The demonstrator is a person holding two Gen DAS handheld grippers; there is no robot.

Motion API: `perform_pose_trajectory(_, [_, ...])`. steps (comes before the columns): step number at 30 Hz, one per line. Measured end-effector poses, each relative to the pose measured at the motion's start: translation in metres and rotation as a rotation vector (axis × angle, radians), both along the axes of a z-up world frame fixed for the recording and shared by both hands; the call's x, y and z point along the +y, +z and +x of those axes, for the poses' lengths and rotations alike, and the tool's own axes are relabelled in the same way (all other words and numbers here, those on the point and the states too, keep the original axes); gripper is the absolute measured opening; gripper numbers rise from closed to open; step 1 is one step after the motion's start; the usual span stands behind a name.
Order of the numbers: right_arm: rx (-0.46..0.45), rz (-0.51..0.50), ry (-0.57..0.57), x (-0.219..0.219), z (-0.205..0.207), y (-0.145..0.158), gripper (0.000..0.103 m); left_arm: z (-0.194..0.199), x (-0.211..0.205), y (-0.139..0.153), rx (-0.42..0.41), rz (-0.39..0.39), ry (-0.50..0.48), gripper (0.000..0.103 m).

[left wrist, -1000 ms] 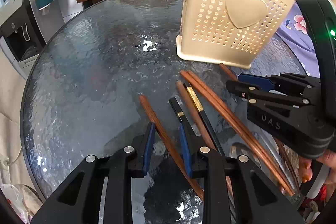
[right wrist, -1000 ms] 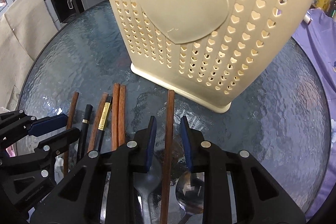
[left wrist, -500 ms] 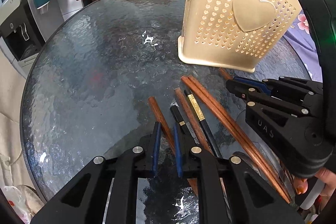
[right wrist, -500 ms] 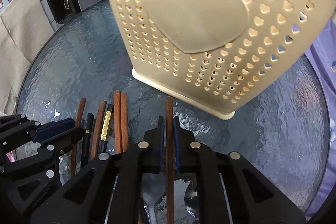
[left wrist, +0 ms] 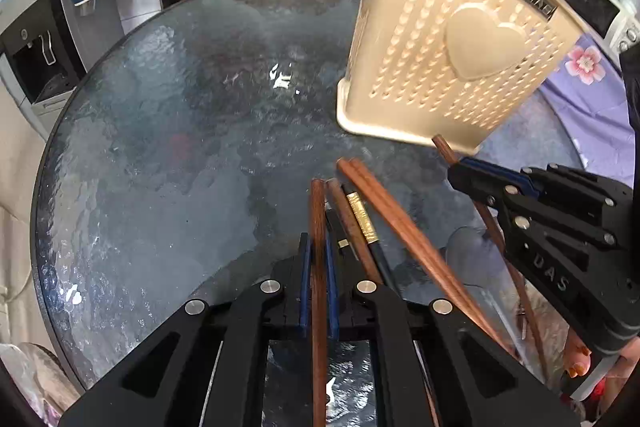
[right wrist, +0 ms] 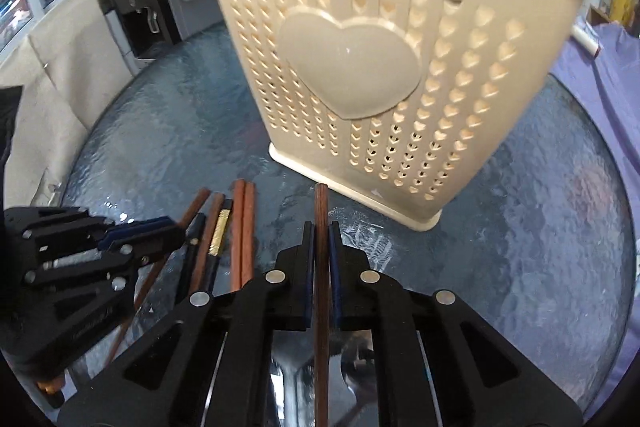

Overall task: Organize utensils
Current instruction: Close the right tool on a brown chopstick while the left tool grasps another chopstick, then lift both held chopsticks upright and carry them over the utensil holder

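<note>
So, both grippers are each pinching one brown chopstick, right below the cream holder.

Left gripper [left wrist: 318, 259] is closed on a chopstick [left wrist: 318, 211] at lower centre, right gripper [right wrist: 320, 247] on another [right wrist: 320, 211] (both gripped near one end, long tail behind). Holder [right wrist: 360, 67] fills the upper frame. My guess: sticks could pivot in the pads, clip the holder's rim, or drag the loose chopsticks [right wrist: 240, 227] lying just left on the glass table [right wrist: 540, 247].
</note>
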State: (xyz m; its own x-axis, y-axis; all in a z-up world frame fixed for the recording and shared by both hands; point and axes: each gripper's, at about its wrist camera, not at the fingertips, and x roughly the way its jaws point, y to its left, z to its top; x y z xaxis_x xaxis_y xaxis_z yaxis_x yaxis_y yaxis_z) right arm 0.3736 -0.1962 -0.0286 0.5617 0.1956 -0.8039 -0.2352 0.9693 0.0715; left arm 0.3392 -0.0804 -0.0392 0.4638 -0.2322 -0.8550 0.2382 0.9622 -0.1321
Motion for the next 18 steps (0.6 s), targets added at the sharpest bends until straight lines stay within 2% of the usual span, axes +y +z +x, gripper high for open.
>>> perform_pose_trajectory(5, [-0.032,0.053,0.013,-0.015,-0.019,0.017,0.008,-0.012,0.0,0.021,-0.076,0.015,-0.006,0.007])
perform_pose_trajectory(18, [-0.144,0.179,0.042,-0.042,-0.063,0.073,0.007,-0.046,0.005,0.08,-0.215,-0.075,-0.047,0.007])
